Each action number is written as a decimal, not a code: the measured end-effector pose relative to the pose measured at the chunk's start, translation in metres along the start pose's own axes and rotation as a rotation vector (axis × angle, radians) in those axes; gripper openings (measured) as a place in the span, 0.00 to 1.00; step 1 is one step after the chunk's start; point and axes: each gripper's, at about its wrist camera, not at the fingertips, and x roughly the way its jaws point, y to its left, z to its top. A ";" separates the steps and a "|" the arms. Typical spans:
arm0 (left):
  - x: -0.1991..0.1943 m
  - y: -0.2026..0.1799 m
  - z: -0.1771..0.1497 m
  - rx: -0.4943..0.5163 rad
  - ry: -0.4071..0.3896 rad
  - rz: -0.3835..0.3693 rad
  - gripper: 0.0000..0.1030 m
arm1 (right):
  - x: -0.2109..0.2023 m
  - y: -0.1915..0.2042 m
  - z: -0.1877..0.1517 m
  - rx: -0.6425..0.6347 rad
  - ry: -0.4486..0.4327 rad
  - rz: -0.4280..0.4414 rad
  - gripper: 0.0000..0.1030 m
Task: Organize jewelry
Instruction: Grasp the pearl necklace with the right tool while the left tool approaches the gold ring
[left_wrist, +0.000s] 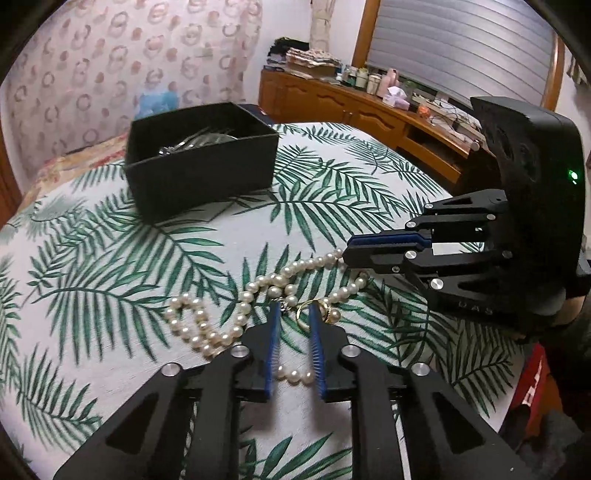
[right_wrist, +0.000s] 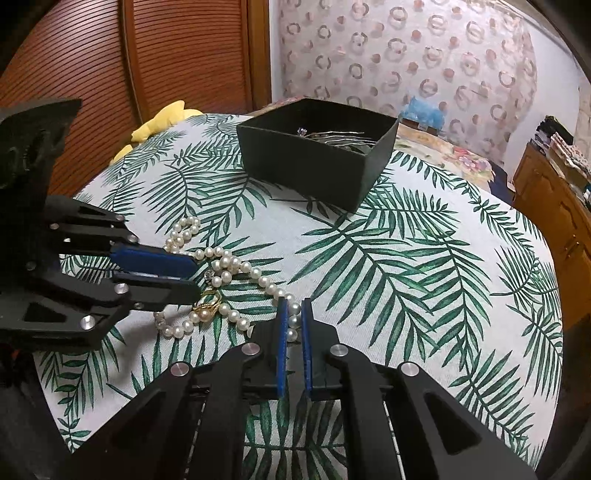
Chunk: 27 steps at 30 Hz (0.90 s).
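Observation:
A pearl necklace lies coiled on the palm-leaf cloth. A gold ring with a pearl rests on the coil. My left gripper is low over the coil. Its jaws stand a narrow gap apart, with the ring's band lying between the tips against the right one. My right gripper is shut on the necklace strand, with pearls pinched between its blue pads. A black open box stands farther back and holds silvery pieces.
The cloth-covered table curves away on all sides. A wooden sideboard crowded with bottles stands beyond its far right edge. A yellow soft object lies at the far left edge, before a slatted wooden door.

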 end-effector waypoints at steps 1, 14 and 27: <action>0.002 0.001 0.001 -0.004 0.007 -0.003 0.13 | -0.001 0.000 0.000 0.001 -0.001 0.001 0.08; 0.011 -0.001 0.011 0.018 0.055 -0.024 0.09 | -0.009 -0.004 -0.002 0.003 -0.017 -0.009 0.08; 0.012 -0.005 0.013 0.068 0.054 -0.008 0.00 | -0.010 -0.004 -0.001 -0.005 -0.016 -0.008 0.08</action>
